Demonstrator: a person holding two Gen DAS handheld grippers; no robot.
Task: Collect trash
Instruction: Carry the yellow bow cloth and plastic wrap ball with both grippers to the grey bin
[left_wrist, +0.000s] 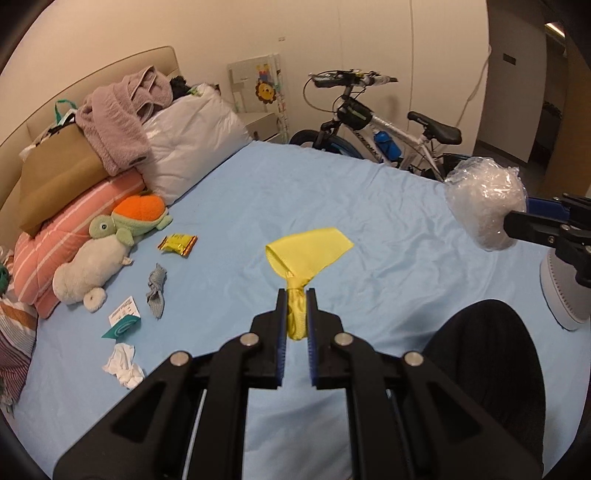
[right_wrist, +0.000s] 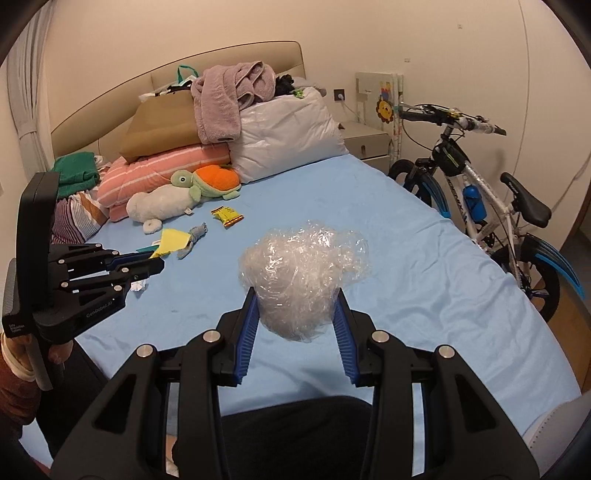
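At the lower left of the left wrist view we see trash on the blue sheet (left_wrist: 369, 192): a crumpled white tissue (left_wrist: 123, 365), a printed card (left_wrist: 123, 320), a twisted grey scrap (left_wrist: 157, 291) and a gold snack wrapper (left_wrist: 177, 244). All look light and limp; we would pinch the tissue at its bulk and the wrapper by a crimped end. At centre, our left gripper (left_wrist: 296, 306) is closed narrowly on the bunched neck of a yellow cloth piece (left_wrist: 308, 251), soft and floppy. At the right edge, our right gripper (right_wrist: 295, 314) squeezes a crinkled clear plastic wad (right_wrist: 303, 273), springy and slippery, so we grip its middle.
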